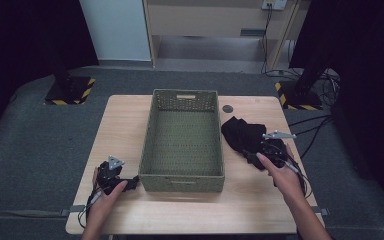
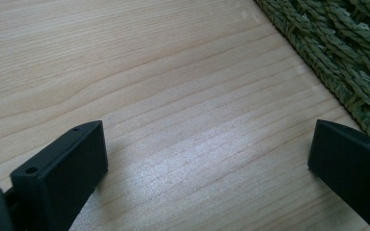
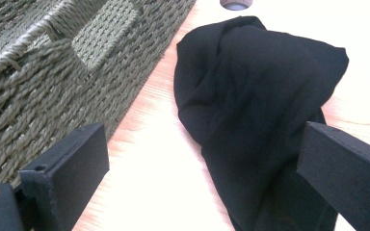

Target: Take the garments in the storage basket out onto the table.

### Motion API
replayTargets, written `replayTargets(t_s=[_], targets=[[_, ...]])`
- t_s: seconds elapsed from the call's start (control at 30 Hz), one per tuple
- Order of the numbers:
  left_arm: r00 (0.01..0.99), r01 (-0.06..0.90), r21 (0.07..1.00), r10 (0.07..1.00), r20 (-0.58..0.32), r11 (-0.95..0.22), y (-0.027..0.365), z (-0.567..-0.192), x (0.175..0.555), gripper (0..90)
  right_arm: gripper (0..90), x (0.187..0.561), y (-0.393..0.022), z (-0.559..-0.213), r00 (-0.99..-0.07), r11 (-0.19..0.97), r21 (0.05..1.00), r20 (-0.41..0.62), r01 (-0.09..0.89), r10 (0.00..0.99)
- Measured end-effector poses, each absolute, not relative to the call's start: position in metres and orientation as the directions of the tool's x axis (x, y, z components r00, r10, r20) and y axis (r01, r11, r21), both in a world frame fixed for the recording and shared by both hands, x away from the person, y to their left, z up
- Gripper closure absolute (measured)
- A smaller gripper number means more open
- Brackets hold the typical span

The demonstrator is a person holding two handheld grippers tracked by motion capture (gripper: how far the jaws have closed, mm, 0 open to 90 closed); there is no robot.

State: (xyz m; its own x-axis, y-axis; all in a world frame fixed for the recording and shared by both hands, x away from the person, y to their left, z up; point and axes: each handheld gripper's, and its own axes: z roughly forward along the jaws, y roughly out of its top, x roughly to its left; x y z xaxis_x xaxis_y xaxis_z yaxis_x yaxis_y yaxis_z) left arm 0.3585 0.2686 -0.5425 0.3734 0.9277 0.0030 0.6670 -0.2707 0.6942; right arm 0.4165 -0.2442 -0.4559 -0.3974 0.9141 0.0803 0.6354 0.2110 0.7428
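a crumpled black cloth (image 1: 240,134) lies on the wooden table (image 1: 260,200), just beside the right wall of an empty green woven basket (image 1: 183,175) (a small dark disc (image 1: 227,108) sits near the cloth's far end). the right gripper (image 1: 272,150), held in the person's right hand (image 1: 284,177), hangs at the cloth's near end, jaws spread wide with fabric between them. the left gripper (image 1: 111,175) rests by the basket's near left corner, jaws wide over bare wood.
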Motion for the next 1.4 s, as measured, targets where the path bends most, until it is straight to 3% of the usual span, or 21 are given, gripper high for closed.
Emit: replayTargets(t_s=[1.07,1.4], targets=[[0.373,0.667,0.694,0.928,0.003,-0.270,0.269,-0.542,0.358,0.0,3.9,0.368,-0.235,-0.487,-0.463,0.273,0.743,0.055,0.611,0.885],[0.373,0.667,0.694,0.928,0.003,-0.270,0.269,-0.542,0.358,0.0,5.2,0.357,-0.238,-0.501,-0.450,0.262,0.718,0.079,0.644,0.889]])
